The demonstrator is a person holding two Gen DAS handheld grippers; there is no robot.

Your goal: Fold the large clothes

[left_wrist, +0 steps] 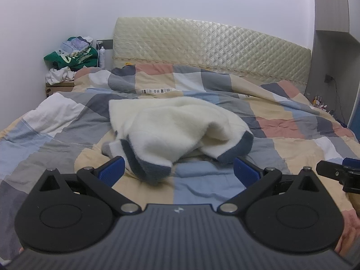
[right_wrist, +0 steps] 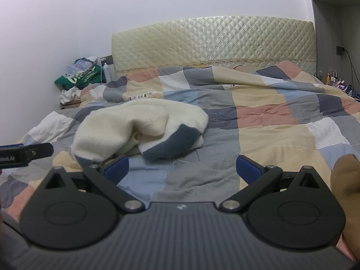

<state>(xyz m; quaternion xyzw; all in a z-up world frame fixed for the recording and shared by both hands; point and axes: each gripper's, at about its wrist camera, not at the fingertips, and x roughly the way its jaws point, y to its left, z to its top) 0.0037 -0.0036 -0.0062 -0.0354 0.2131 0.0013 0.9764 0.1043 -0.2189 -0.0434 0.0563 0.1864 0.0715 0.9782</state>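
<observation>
**Inspector:** Surroundings first, from the left. What stands at the edges?

**Assistant:** One heap of clothes (left_wrist: 69,60), green and white, sits on a low stand in the far-left corner, with one white bottle (left_wrist: 102,57) beside it. One quilted headboard (left_wrist: 209,45) runs across the back wall. Small bottles (right_wrist: 333,78) line the far-right side; I cannot count them.

**Inspector:** Task item?

**Assistant:** One cream fleece garment (left_wrist: 166,126) with dark blue-grey trim lies crumpled on the checked quilt (left_wrist: 281,121), left of the bed's middle, its near edge hanging just ahead of the left hand-held gripper (left_wrist: 178,169).

**Inspector:** Gripper states?

**Assistant:** Two in all. The left one is spread wide and holds nothing; its left blue pad sits just beside the garment's trim. The right hand-held gripper (right_wrist: 182,169) is likewise spread and empty, over bare quilt just right of the garment.

**Inspector:** Room to move?

**Assistant:** Quilt lies free right of the garment, rumpled into ridges near the headboard. A brown object (right_wrist: 346,175), blurred, intrudes at the right gripper's right side.
</observation>
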